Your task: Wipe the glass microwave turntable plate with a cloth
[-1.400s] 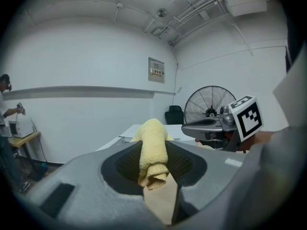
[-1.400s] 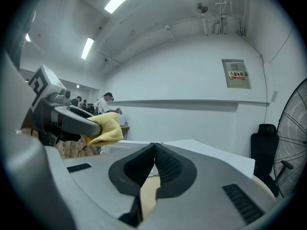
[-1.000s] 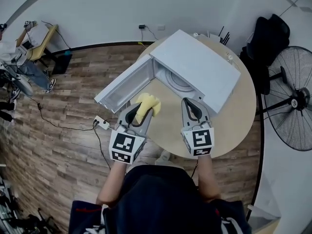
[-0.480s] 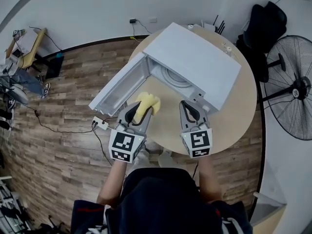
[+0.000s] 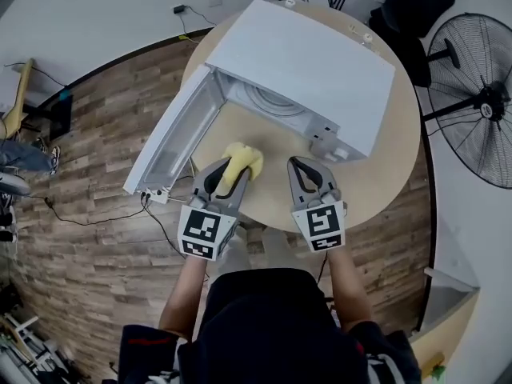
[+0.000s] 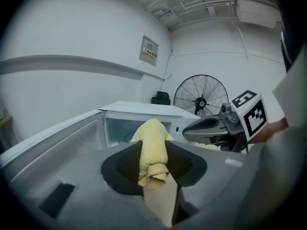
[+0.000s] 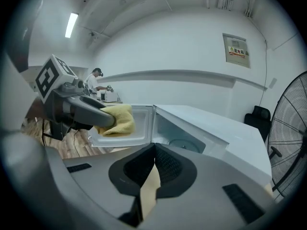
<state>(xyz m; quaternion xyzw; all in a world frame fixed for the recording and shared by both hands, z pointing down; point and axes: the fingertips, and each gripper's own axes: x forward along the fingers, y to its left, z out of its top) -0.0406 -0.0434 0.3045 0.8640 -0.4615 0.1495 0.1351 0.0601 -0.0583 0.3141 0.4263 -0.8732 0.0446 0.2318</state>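
A white microwave [image 5: 308, 70] stands on a round wooden table [image 5: 392, 166] with its door [image 5: 172, 138] swung open to the left. The glass turntable plate [image 5: 272, 102] lies inside the cavity, partly hidden by the roof; it also shows in the right gripper view [image 7: 184, 145]. My left gripper [image 5: 238, 165] is shut on a yellow cloth [image 5: 242, 161], which bulges out past the jaw tips [image 6: 153, 150]. My right gripper [image 5: 302, 166] is shut with nothing between its jaws. Both hover in front of the open cavity, side by side.
A standing fan [image 5: 472, 94] is at the right of the table. A black chair [image 5: 408, 6] stands behind it. A power strip and cable [image 5: 156, 194] lie on the wooden floor at the left. A person [image 7: 93, 83] works at a far bench.
Both grippers have sunk and tilted down toward the table in front of the microwave. The head view has shifted, so the microwave and door now sit higher and further left in the picture.
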